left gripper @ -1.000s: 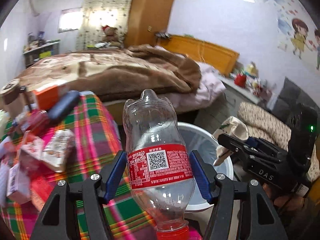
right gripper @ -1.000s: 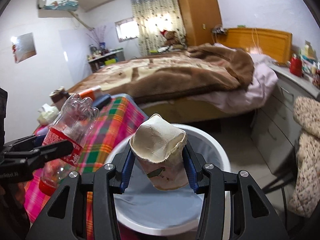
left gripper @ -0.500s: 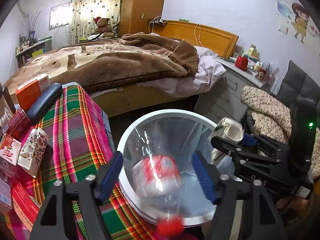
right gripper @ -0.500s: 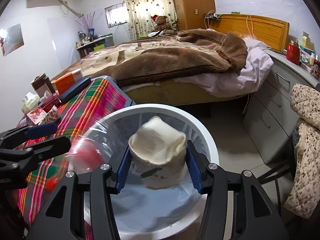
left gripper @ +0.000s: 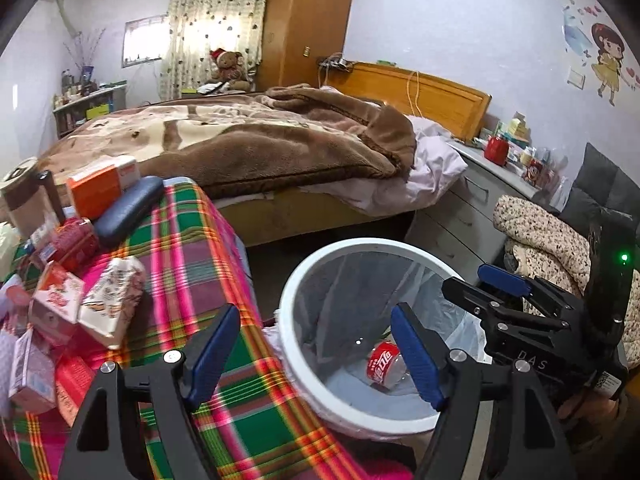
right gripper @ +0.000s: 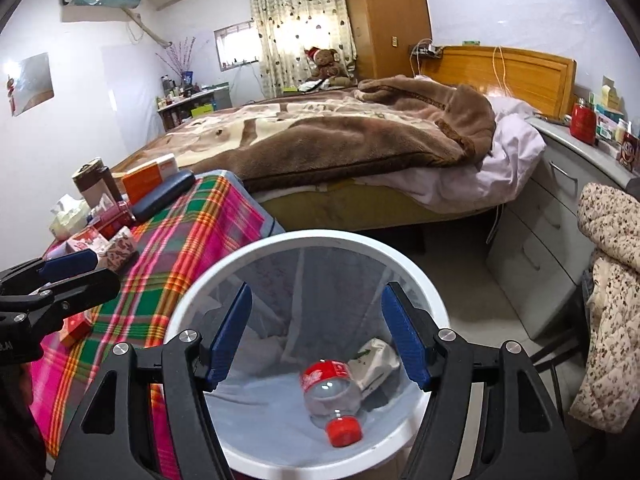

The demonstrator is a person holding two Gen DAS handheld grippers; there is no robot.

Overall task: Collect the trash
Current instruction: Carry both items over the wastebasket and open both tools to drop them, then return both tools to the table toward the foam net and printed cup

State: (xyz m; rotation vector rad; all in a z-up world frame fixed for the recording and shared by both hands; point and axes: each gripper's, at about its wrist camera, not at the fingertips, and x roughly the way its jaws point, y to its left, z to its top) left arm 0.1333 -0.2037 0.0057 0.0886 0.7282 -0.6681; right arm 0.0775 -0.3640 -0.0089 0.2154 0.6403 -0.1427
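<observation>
Lying on its side in the bin's (right gripper: pixel 416 268) bottom: clear plastic bottle (right gripper: pixel 330 392), red label and cap, touching a crumpled paper cup (right gripper: pixel 374 362). Round white rim, thin translucent liner. Right gripper (right gripper: pixel 316 334) above, blue pads opening, nothing between; left gripper (left gripper: pixel 316 352) likewise spread, empty, beside plaid cloth (left gripper: pixel 188 256).

In the left wrist view the left gripper's blue finger (left gripper: pixel 416 356) covers part of the plastic bottle (left gripper: pixel 384 364) inside the white bin (left gripper: pixel 288 320). The bin's near rim is hidden behind the gripper frame. Beside the bin, boxes (left gripper: pixel 32 372) on the plaid cloth (left gripper: pixel 200 256) are cut off at the picture's left edge; their print is unreadable.
</observation>
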